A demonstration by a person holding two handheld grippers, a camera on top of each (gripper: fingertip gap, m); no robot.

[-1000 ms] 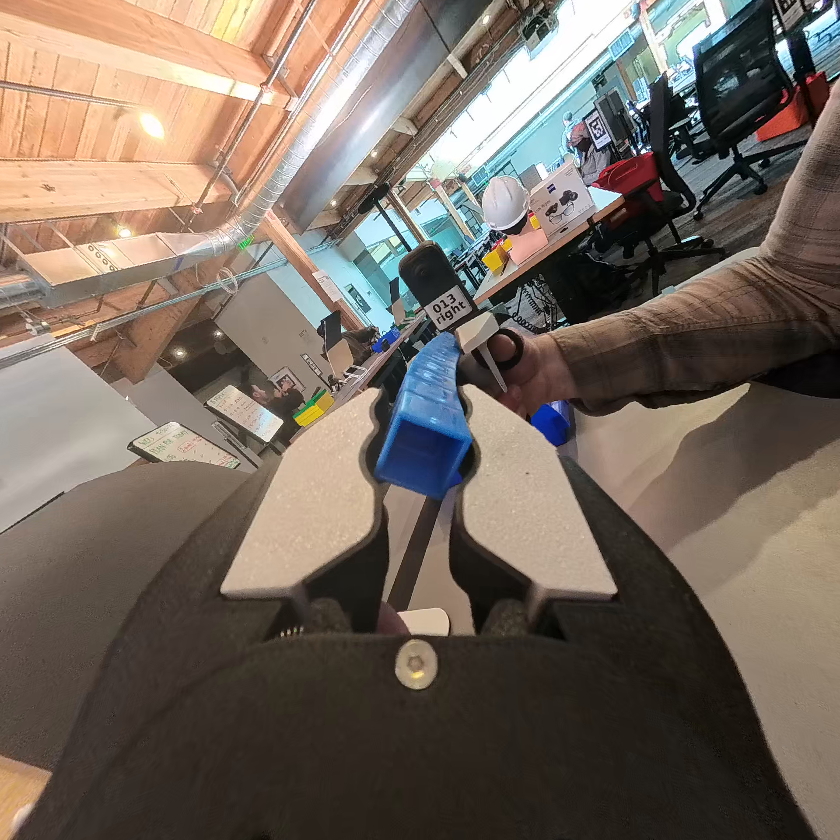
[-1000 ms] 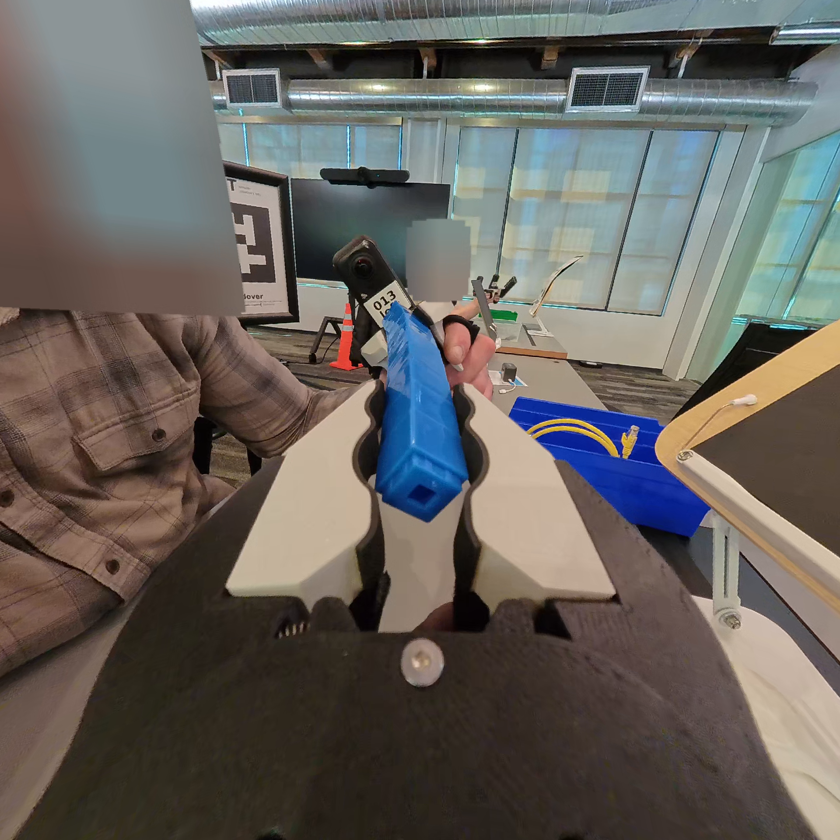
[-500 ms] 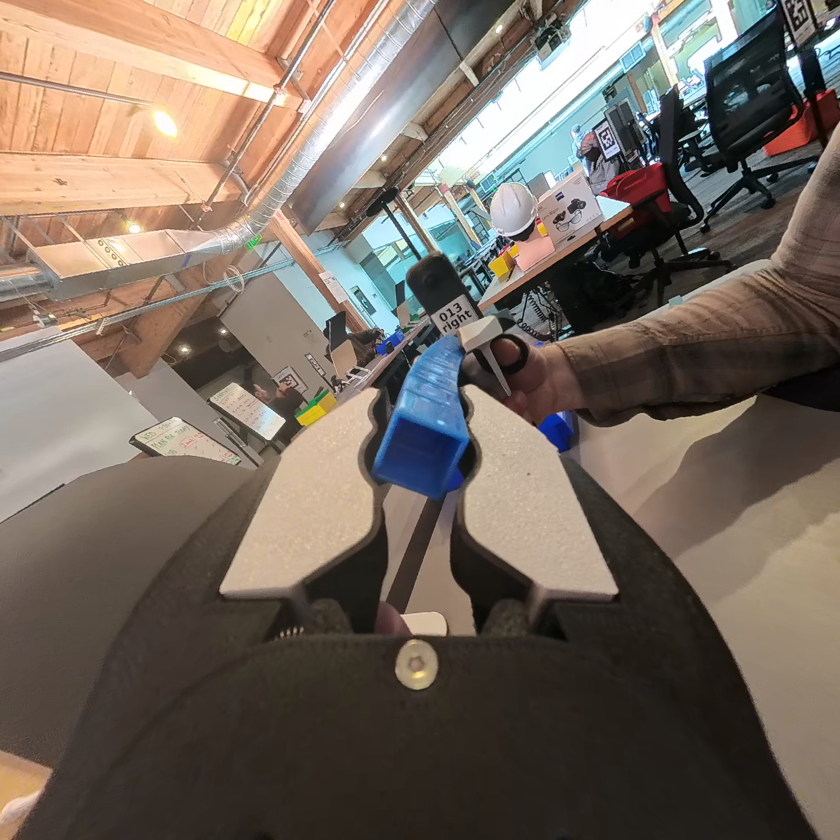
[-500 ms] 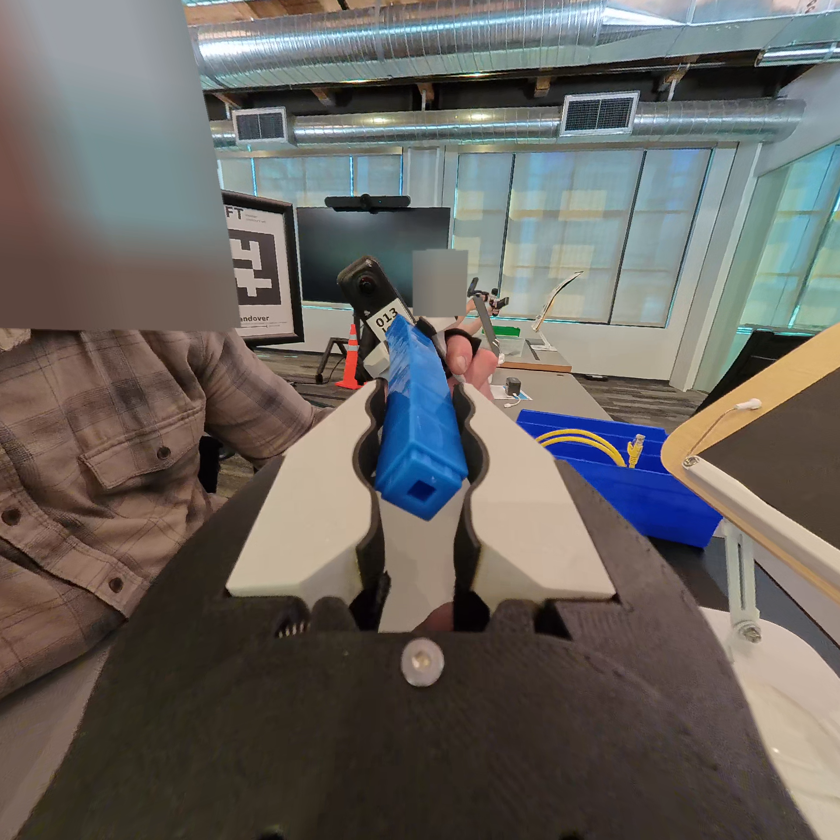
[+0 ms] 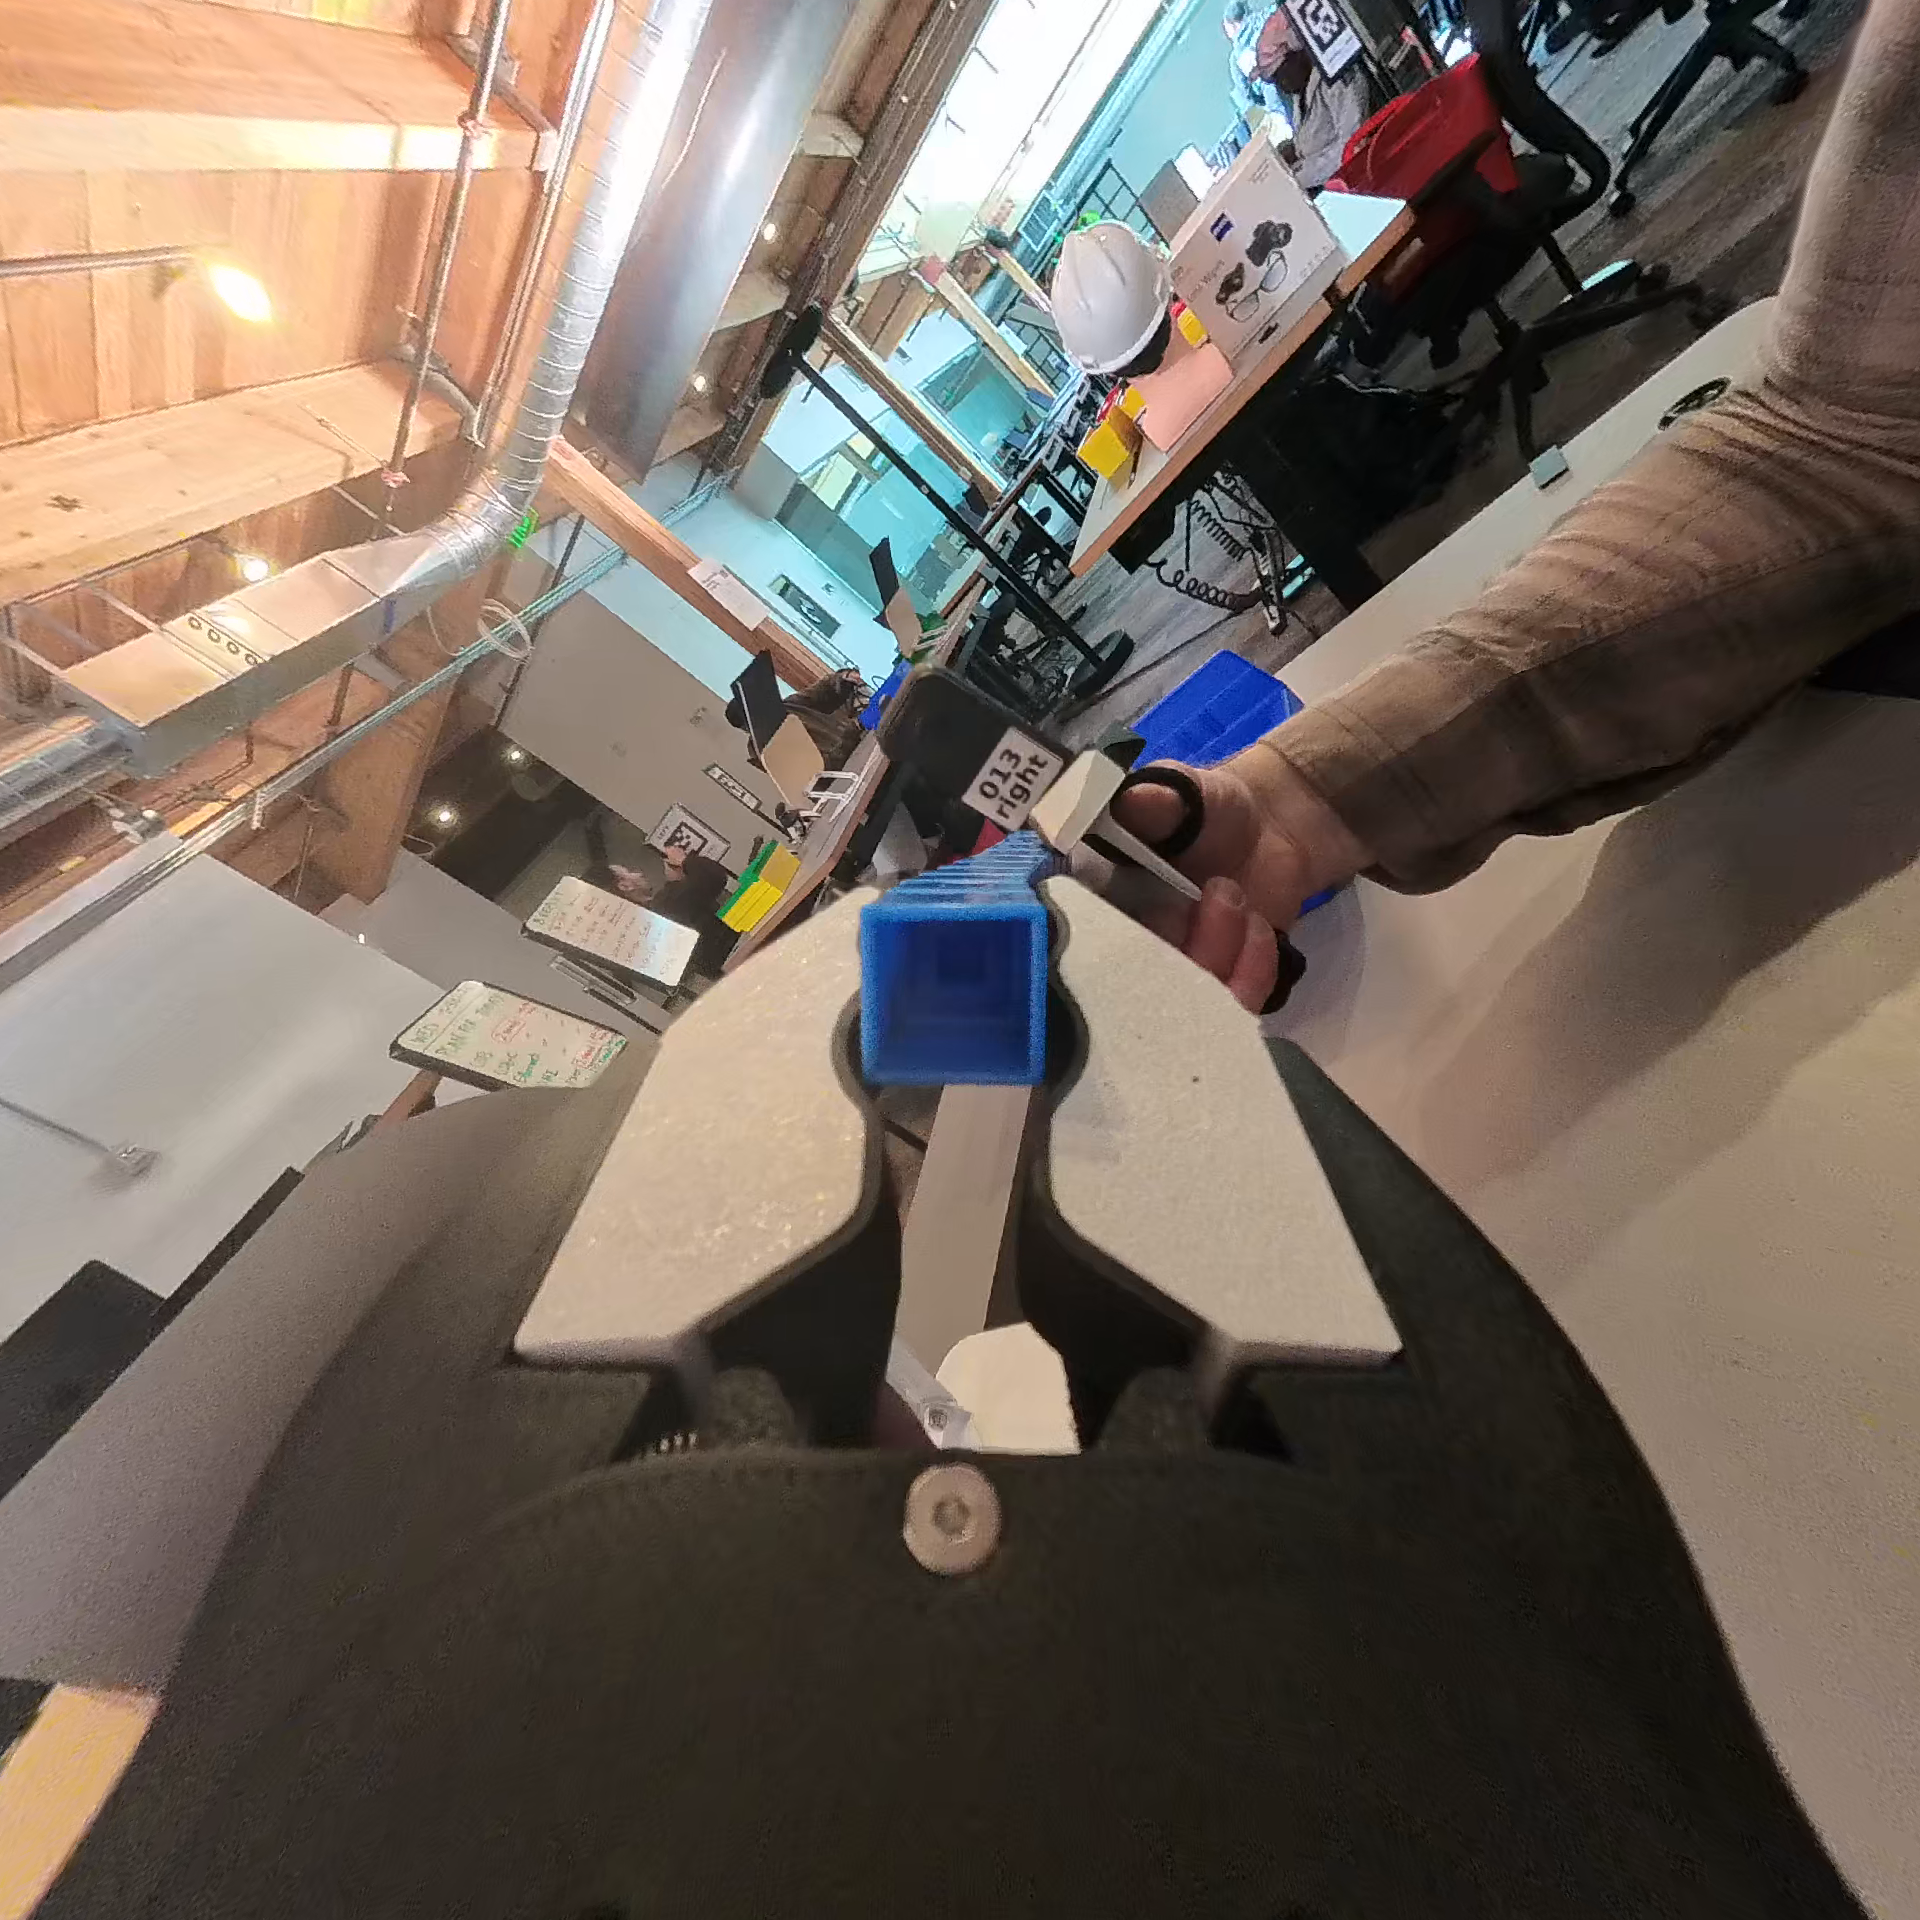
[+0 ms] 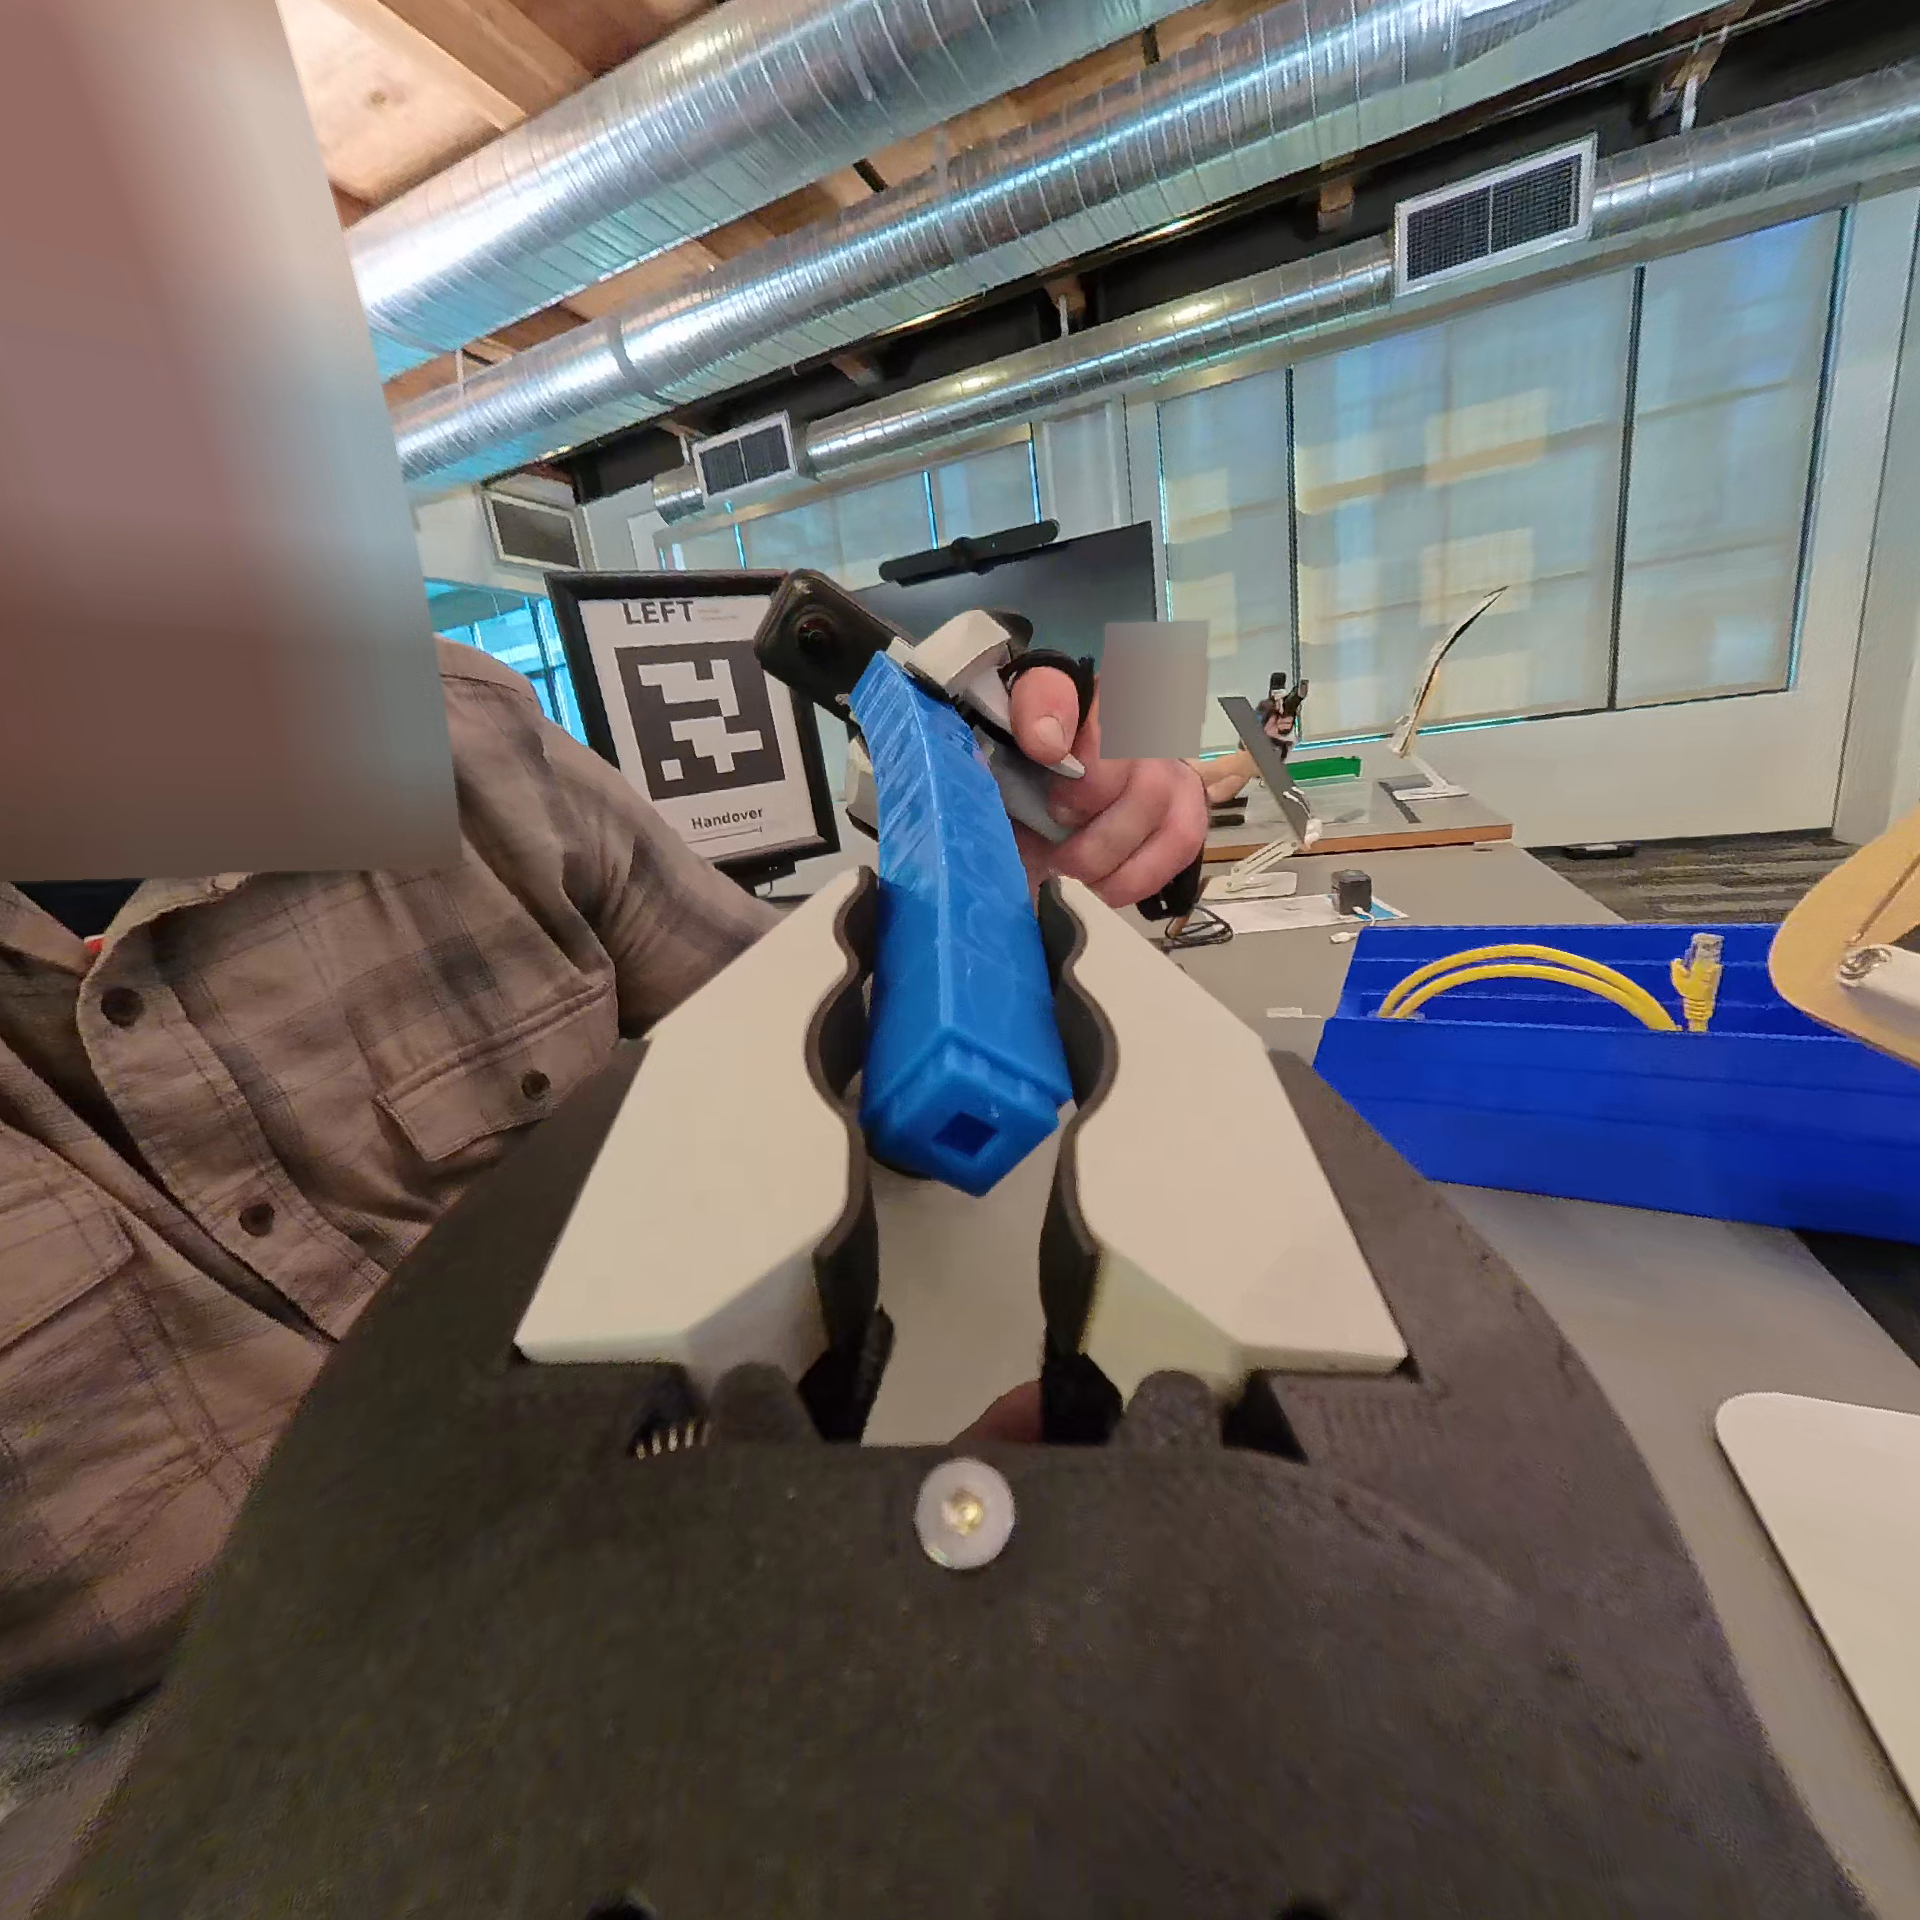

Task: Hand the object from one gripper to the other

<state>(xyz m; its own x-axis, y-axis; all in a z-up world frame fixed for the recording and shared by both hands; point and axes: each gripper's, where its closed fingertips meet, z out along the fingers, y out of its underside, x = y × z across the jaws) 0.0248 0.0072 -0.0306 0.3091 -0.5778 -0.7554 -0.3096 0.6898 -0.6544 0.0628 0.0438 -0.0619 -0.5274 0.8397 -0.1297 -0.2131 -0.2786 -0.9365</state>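
Note:
A long blue square-section block (image 6: 961,987) spans between both grippers above the table. My right gripper (image 6: 951,888) is shut on one end of it; the end face with a small square hole points at the camera. In the left wrist view the block's (image 5: 951,997) hollow other end sits squarely between the fingers of my left gripper (image 5: 951,914), which is shut on it. The right gripper (image 5: 1039,821), in a hand, shows at the block's far end. The left gripper (image 6: 935,675), in the other hand, shows behind the block in the right wrist view.
A blue bin (image 6: 1558,1091) with a yellow cable lies on the grey table (image 6: 1558,1299) to the right. A wooden board edge (image 6: 1849,935) and a white pad (image 6: 1849,1558) are at the right. A person in a plaid shirt (image 6: 312,1091) sits on the left. A framed marker sign (image 6: 707,717) stands behind. Left tips to right tips: about 7 centimeters.
Both views have swung. The left view now looks straight along the block, end-on. In the right view the block leans more to the left. Both grips look unchanged.

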